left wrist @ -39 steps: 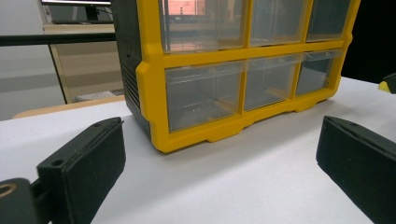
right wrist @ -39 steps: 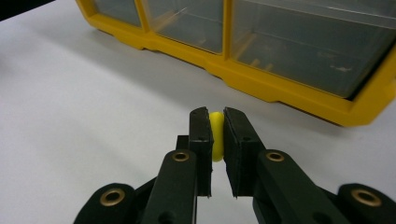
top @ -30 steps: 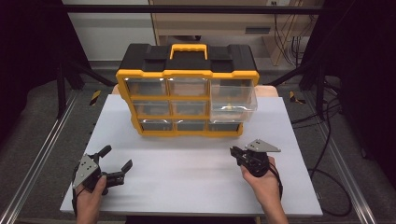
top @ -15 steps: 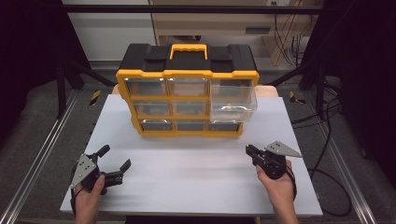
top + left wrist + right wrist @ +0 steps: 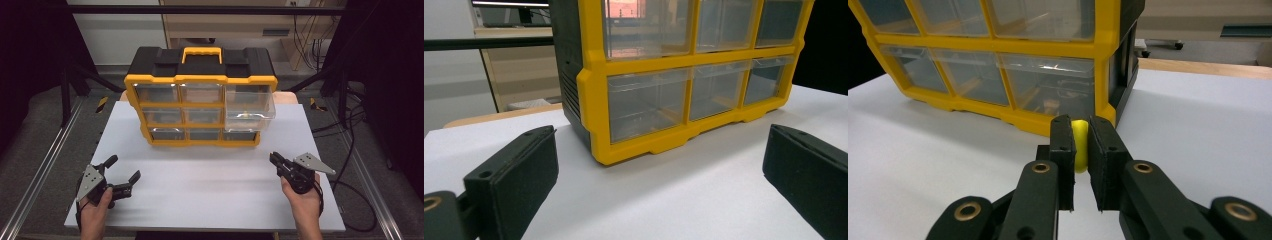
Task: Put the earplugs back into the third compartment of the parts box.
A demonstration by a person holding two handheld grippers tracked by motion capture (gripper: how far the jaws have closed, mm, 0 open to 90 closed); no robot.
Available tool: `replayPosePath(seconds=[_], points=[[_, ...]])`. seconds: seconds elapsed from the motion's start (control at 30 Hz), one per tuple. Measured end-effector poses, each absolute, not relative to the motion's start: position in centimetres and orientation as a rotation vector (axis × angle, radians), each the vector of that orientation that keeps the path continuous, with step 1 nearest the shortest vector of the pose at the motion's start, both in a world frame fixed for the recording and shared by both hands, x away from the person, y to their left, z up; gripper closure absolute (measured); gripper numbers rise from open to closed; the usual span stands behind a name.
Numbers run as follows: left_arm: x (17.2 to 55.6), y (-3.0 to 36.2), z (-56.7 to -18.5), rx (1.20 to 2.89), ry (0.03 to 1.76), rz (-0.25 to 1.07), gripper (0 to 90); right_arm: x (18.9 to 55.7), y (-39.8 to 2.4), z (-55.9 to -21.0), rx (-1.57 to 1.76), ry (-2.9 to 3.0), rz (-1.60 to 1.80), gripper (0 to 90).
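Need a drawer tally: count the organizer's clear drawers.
9 drawers in the organizer: three rows of three. The top-right drawer is pulled out.

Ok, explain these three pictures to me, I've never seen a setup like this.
A person sits at a white table with a hand-held two-jaw gripper in each hand. One picture looks down from above; the other two come from cameras riding on each gripper. On the table stands a yellow and black drawer organizer, its top right drawer pulled out. The left gripper is open and empty. The right gripper is shut on a small yellow object.
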State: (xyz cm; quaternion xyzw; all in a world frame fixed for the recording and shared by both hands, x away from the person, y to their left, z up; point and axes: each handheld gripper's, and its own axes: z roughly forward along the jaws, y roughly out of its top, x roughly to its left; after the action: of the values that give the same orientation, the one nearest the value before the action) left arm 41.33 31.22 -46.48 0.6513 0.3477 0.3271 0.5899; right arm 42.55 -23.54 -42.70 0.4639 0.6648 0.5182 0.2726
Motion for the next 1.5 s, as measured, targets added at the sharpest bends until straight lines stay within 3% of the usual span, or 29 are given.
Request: replayPosePath(seconds=[1.5], points=[[41.4, 31.1, -46.6, 1.528, 0.806, 0.758, 1.0, 40.8, -23.5, -38.6, 1.193, 1.676, 1.502, 81.6]])
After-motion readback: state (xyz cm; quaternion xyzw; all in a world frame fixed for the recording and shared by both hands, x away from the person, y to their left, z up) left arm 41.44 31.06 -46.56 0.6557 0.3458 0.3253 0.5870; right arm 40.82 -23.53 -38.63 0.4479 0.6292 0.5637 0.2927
